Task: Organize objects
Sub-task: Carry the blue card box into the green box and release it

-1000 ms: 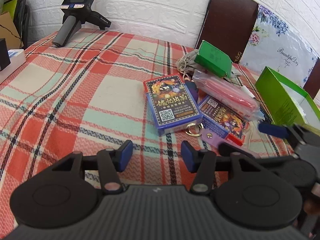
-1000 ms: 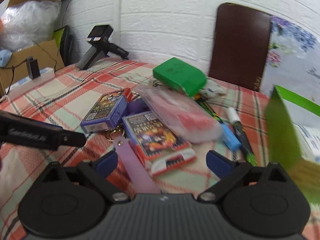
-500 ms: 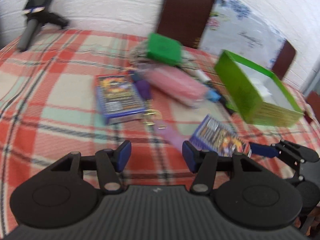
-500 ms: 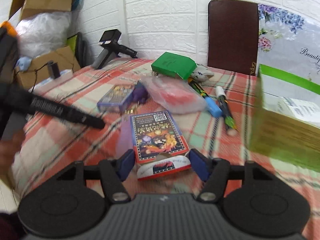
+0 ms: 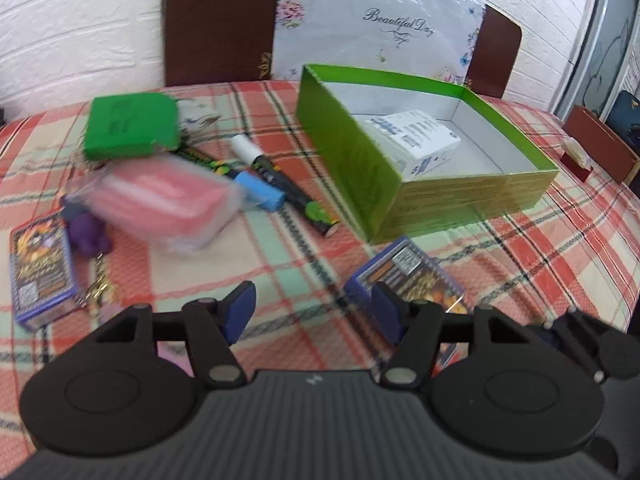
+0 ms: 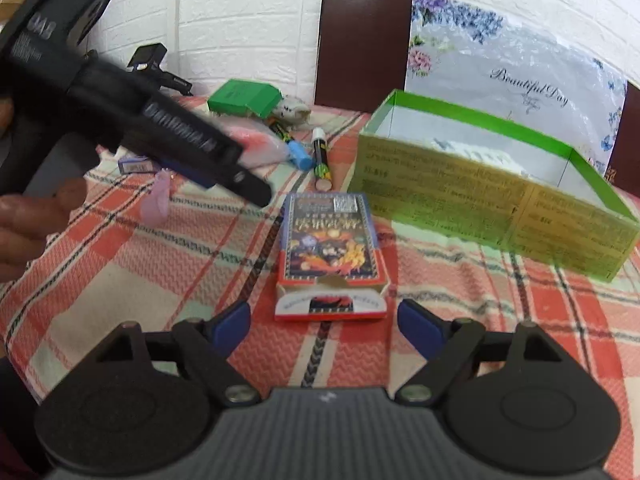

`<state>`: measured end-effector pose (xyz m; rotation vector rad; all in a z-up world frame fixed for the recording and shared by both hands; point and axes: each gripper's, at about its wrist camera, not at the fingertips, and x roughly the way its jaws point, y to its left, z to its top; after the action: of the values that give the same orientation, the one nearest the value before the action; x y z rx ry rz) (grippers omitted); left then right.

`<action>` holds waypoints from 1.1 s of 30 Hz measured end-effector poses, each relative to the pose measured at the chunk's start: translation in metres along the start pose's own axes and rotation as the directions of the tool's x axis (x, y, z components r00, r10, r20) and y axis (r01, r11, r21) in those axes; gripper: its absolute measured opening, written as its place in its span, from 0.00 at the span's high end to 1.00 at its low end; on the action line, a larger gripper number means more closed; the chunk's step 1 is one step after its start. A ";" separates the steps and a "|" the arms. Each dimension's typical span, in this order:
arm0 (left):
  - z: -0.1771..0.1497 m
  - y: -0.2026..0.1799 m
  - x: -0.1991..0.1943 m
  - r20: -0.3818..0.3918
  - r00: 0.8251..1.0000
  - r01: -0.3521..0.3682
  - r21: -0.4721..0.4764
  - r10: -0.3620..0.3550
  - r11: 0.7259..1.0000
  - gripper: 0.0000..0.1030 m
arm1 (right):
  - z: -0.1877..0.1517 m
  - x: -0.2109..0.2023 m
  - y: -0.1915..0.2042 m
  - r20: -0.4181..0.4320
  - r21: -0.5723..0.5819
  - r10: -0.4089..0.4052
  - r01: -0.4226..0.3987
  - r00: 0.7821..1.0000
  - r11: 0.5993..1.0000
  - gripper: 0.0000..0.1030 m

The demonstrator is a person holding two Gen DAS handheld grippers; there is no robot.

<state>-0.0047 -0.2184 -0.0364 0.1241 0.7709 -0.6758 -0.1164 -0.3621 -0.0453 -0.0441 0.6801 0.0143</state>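
An open green box point(image 5: 404, 184) point(image 6: 492, 200) stands on the plaid tablecloth with a white carton point(image 5: 412, 140) inside. A card deck point(image 6: 330, 248) point(image 5: 408, 276) lies flat on the cloth just in front of my open, empty right gripper point(image 6: 324, 326). My left gripper point(image 5: 314, 310) is open and empty above the cloth; it also shows in the right wrist view point(image 6: 224, 168). To the left lie a second card deck point(image 5: 40, 272), a pink pouch point(image 5: 168, 200), a green pad point(image 5: 132, 126), markers point(image 5: 280, 184) and a purple keychain point(image 5: 88, 232).
Two brown chair backs point(image 5: 220, 20) and a floral plastic sheet point(image 5: 372, 20) stand behind the table by the white brick wall. A black handheld device point(image 6: 154, 68) rests at the table's far left. The table edge drops off at the right point(image 5: 624, 256).
Both grippers have swung right toward the green box. The right gripper closed around the card deck, dragged it nearer the box, then opened again. The left gripper stayed open.
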 end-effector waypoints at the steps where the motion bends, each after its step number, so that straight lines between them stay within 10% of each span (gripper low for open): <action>1: 0.003 -0.004 0.004 0.005 1.000 0.002 0.006 -0.002 1.000 0.29 | -0.002 -0.001 -0.001 0.002 0.009 0.015 -0.015 1.000 1.000 0.21; 10: 0.000 -0.024 0.016 -0.069 0.991 0.118 0.034 -0.116 0.992 0.46 | -0.005 -0.004 -0.045 0.036 0.079 -0.153 0.150 0.988 0.986 0.33; 13: 0.004 -0.028 0.011 -0.044 0.995 0.096 0.045 -0.094 0.994 0.31 | -0.006 -0.008 -0.052 0.039 0.103 -0.166 0.161 0.985 0.982 0.32; 16: 0.011 -0.029 0.019 -0.040 0.997 0.069 0.043 -0.068 0.997 0.29 | -0.007 -0.005 -0.044 0.049 0.071 -0.113 0.109 0.992 0.991 0.32; 18: 0.009 -0.029 0.031 -0.099 0.991 0.098 0.035 -0.094 0.995 0.53 | -0.006 0.005 -0.036 0.032 0.048 -0.090 0.089 0.995 0.995 0.33; 21: 0.001 -0.037 0.027 -0.102 0.986 0.139 0.051 -0.133 0.989 0.56 | -0.001 0.017 -0.033 0.052 0.055 0.005 -0.008 0.999 0.998 0.48; 33: 0.051 -0.065 -0.026 0.144 0.976 0.145 0.118 -0.161 0.982 0.61 | 0.040 -0.030 -0.051 0.297 0.006 -0.100 0.103 0.950 0.995 0.53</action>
<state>-0.0270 -0.2738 0.0268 0.1091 0.6009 -0.8637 -0.1135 -0.4111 0.0062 -0.0839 0.3754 -0.0737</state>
